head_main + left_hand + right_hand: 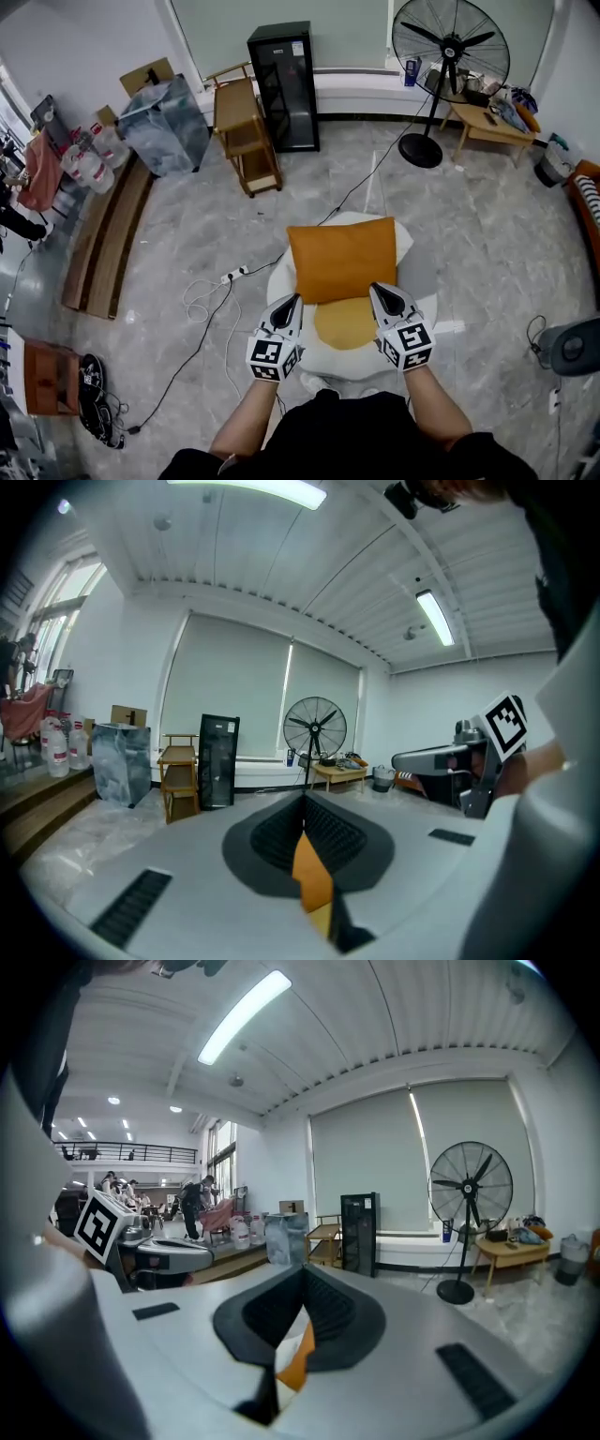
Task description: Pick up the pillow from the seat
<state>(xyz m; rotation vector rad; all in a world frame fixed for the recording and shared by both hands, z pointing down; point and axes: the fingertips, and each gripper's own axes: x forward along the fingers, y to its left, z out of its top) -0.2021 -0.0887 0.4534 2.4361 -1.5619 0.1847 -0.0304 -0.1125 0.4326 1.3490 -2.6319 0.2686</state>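
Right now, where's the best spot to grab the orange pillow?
By its two near corners, coming from the person's side. The orange pillow is wide and soft with thin edges, so one pinch per corner should keep it level; the left tongs and right tongs are shut there.

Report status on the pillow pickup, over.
Both shut on the orange pillow: left tongs at its near left corner, right tongs at near right. Pillow over white seat, yellow cushion beneath. Nothing in the way.
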